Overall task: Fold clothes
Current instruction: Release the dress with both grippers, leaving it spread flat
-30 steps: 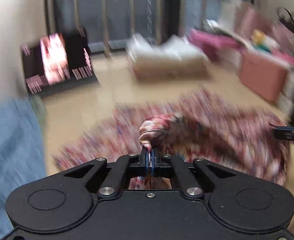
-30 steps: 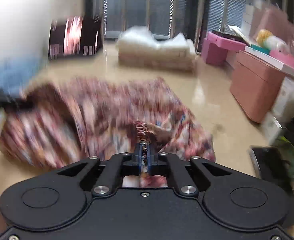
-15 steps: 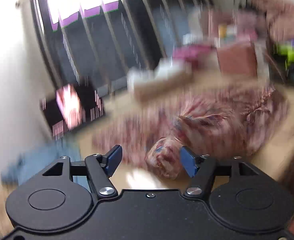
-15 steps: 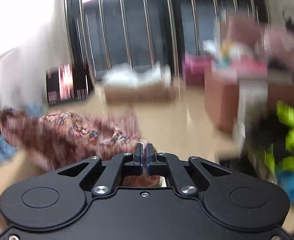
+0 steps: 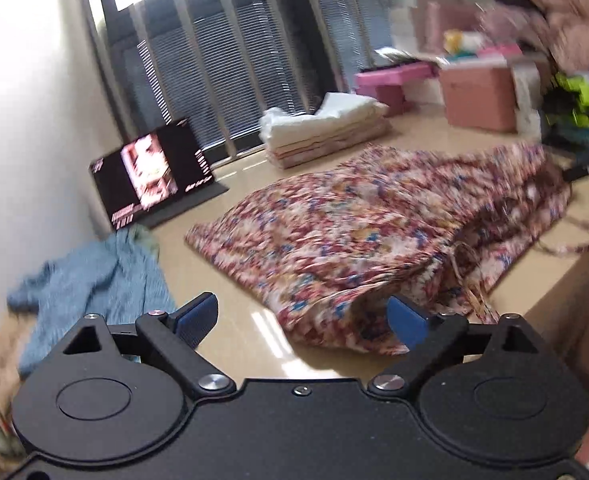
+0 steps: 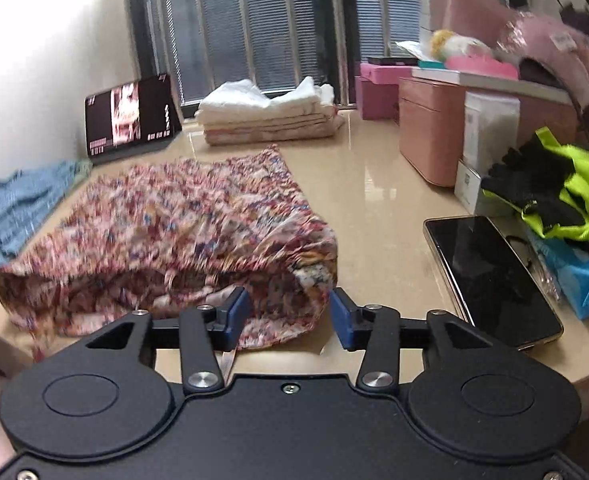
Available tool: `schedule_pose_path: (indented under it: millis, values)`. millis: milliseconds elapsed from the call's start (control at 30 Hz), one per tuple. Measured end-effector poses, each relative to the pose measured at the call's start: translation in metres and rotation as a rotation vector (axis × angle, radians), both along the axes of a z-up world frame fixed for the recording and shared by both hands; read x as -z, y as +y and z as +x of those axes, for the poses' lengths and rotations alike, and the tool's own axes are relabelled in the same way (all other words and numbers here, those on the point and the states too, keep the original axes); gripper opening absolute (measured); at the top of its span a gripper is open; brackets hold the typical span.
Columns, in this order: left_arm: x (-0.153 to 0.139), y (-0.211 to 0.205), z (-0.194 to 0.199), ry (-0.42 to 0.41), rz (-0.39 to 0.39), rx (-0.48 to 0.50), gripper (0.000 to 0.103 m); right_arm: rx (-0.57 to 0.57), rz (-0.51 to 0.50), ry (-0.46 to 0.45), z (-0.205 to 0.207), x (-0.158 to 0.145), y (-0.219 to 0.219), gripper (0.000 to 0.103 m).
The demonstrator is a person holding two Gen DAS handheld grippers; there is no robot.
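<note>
A red floral patterned garment (image 5: 374,232) lies spread and loosely folded on the beige table (image 5: 238,320); it also shows in the right wrist view (image 6: 182,232). My left gripper (image 5: 302,320) is open and empty, at the garment's near left corner. My right gripper (image 6: 290,320) is open and empty, with the garment's near right corner lying between its blue fingers (image 6: 236,314).
A blue garment (image 5: 94,276) lies at the left. A tablet (image 5: 150,172) leans on the wall. Folded towels (image 6: 266,116) sit at the back. A phone (image 6: 490,276), pink boxes (image 6: 434,136) and a black-and-yellow pile (image 6: 558,196) are on the right.
Both grippers were shut on the floral garment's corners a second ago. The left opened first, then the right. The garment now lies released on the table, folded over.
</note>
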State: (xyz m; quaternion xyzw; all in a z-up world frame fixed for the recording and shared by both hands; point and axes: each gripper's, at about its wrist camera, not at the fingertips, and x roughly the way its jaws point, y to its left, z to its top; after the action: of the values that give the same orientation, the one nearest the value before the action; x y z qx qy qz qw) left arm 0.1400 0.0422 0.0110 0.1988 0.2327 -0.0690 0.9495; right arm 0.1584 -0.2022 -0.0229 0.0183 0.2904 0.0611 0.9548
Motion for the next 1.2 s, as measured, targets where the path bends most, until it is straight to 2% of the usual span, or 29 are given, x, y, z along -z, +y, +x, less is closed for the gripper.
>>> schedule_pose_path:
  millis: [167, 233, 267, 333, 367, 467, 500, 533, 633, 700, 800, 900, 1000, 1200]
  values:
    - [0.009, -0.032, 0.009, -0.048, 0.156, 0.031, 0.089, 0.02, -0.141, -0.018, -0.005, 0.004, 0.014, 0.055]
    - [0.013, -0.041, 0.012, -0.046, 0.219, 0.037, 0.079, 0.03, -0.157, -0.021, -0.003, 0.004, 0.014, 0.057]
    - [0.016, -0.045, 0.015, -0.038, 0.257, 0.029, 0.078, 0.036, -0.154, -0.018, -0.002, 0.004, 0.013, 0.057]
    - [0.022, -0.053, 0.021, -0.034, 0.33, 0.006, 0.064, 0.046, -0.149, -0.008, 0.003, 0.005, 0.011, 0.057]
    - [0.025, -0.056, 0.023, -0.028, 0.361, 0.008, 0.06, 0.051, -0.149, -0.003, 0.006, 0.005, 0.01, 0.057]
    - [0.031, -0.062, 0.027, -0.001, 0.38, 0.005, 0.038, 0.068, -0.155, 0.026, 0.018, 0.011, 0.012, 0.056]
    - [0.032, -0.062, 0.029, 0.007, 0.373, -0.007, 0.023, 0.075, -0.151, 0.035, 0.023, 0.014, 0.013, 0.055]
    - [0.031, -0.061, 0.031, 0.009, 0.353, -0.029, 0.013, 0.084, -0.14, 0.044, 0.026, 0.016, 0.014, 0.054]
    - [0.025, -0.049, 0.032, -0.005, 0.231, -0.113, 0.009, 0.111, -0.094, 0.063, 0.034, 0.021, 0.016, 0.054]
    - [0.018, -0.036, 0.03, -0.036, 0.127, -0.187, 0.009, 0.113, -0.066, 0.065, 0.034, 0.025, 0.017, 0.054]
    - [0.01, -0.011, 0.022, -0.079, -0.074, -0.301, 0.009, 0.108, -0.05, 0.043, 0.028, 0.029, 0.021, 0.053]
    - [0.01, 0.013, 0.016, -0.062, -0.234, -0.391, 0.009, 0.087, -0.045, 0.031, 0.024, 0.03, 0.024, 0.053]
    - [0.014, 0.028, 0.011, -0.028, -0.293, -0.427, 0.009, 0.065, -0.041, 0.027, 0.023, 0.029, 0.027, 0.053]
    - [0.021, 0.028, 0.007, 0.001, -0.256, -0.419, 0.011, 0.02, -0.033, 0.021, 0.02, 0.028, 0.032, 0.053]
